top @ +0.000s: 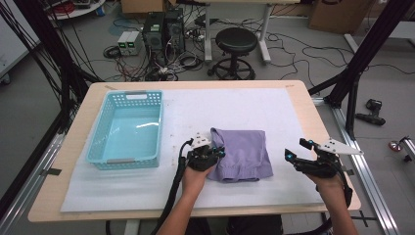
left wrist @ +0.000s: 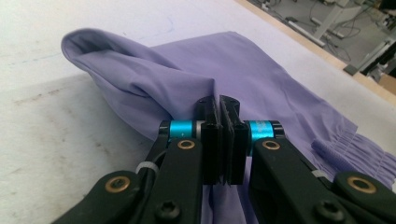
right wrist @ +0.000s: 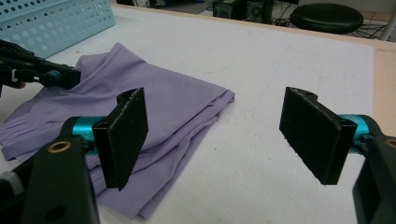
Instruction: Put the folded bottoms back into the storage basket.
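A folded purple cloth (top: 244,152) lies on the white mat near the middle of the table. My left gripper (top: 219,151) sits at the cloth's left edge. In the left gripper view its jaws (left wrist: 219,107) are shut on a raised fold of the purple cloth (left wrist: 261,70), with the fabric pinched between the pads. My right gripper (top: 296,149) hovers to the right of the cloth, apart from it. Its jaws (right wrist: 217,130) stand wide open with nothing between them; the cloth (right wrist: 154,88) lies beyond, and the left gripper (right wrist: 60,77) shows at its far edge.
A light blue plastic basket (top: 98,142) stands empty at the left of the table, also seen in the right gripper view (right wrist: 56,23). The white mat (top: 235,105) has bare room behind and to the right of the cloth. A black stool (top: 236,41) stands beyond the table.
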